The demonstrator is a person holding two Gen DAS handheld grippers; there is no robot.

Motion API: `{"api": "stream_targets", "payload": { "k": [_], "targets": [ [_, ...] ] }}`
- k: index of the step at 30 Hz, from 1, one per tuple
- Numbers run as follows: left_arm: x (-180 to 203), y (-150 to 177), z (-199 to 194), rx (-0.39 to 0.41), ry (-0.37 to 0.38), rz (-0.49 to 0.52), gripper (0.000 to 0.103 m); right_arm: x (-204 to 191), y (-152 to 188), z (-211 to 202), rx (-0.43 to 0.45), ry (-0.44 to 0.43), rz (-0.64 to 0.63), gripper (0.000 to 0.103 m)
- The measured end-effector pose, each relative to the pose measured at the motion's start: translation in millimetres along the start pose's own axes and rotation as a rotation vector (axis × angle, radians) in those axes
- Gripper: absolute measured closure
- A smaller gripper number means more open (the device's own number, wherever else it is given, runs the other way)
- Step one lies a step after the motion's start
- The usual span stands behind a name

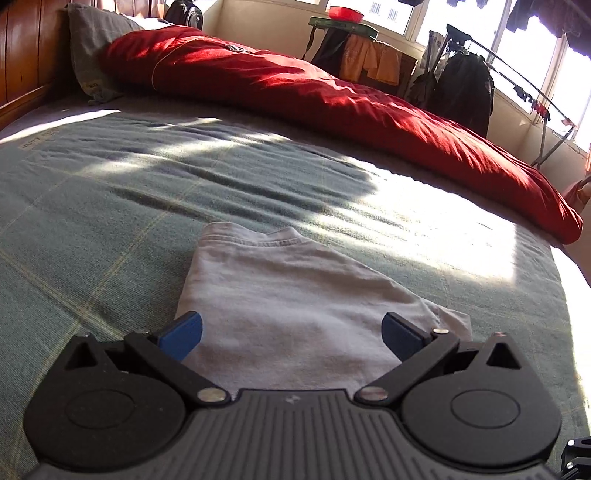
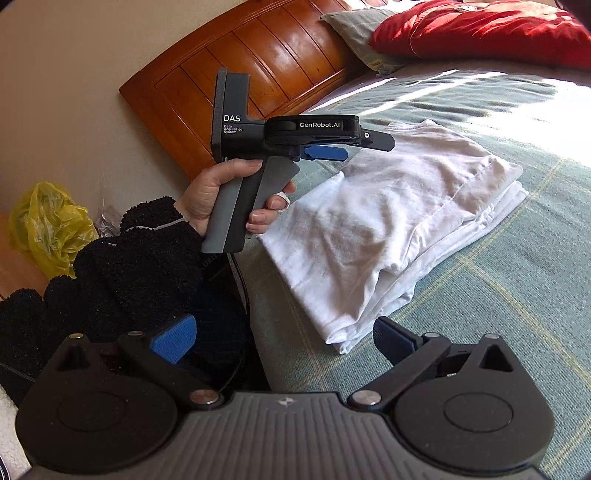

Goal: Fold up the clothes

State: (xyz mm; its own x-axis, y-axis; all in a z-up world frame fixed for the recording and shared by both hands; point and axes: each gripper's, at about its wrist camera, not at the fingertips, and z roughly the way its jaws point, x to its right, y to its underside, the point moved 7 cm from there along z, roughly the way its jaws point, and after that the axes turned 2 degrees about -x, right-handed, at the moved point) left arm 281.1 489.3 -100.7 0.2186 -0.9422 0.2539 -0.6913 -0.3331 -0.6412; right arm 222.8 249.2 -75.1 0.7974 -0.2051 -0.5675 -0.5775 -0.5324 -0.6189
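From the right wrist view the person's hand (image 2: 225, 195), coming out of a black fleecy sleeve (image 2: 122, 258), grips the grey pistol handle of the left gripper (image 2: 327, 152), which hangs in the air just above the near corner of the folded white cotton T-shirt (image 2: 391, 229); the left wrist view shows none of this, only its own blue-padded fingers (image 1: 183, 334) spread wide apart over the shirt's near end with nothing between them. The right gripper (image 2: 284, 338) also stands with its tongs apart and empty, one pad over the sleeve beyond the bed's edge, the other over the bedspread just short of the shirt's bottom fold. The shirt lies flat in a tidy stack of layers close to the near edge of the grey-green checked bedspread (image 1: 110, 206), with strong sunlight falling across the far side. Only the left wrist view takes in the far side of the room: a long red quilt (image 1: 332, 103) heaped along the far edge of the bed, a grey pillow (image 1: 92, 48) at its head, windows, dark clothes on a drying rack (image 1: 469, 85) and a red basin (image 1: 345, 14) on a stand. The right wrist view alone shows the orange-brown wooden headboard (image 2: 236, 70) and a yellow plastic bag (image 2: 48, 225) on the floor. The left gripper's body reads "DAS Data Acquisition System" and "GenRobot.AI".
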Motion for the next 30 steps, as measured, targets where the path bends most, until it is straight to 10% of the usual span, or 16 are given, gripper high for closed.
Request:
{"api": "stream_targets", "payload": {
  "k": [30],
  "targets": [
    [66,-33,55,-0.086,0.008,0.074,0.001,18,5,-58,0.101,0.041,0.051,0.000]
  ]
}}
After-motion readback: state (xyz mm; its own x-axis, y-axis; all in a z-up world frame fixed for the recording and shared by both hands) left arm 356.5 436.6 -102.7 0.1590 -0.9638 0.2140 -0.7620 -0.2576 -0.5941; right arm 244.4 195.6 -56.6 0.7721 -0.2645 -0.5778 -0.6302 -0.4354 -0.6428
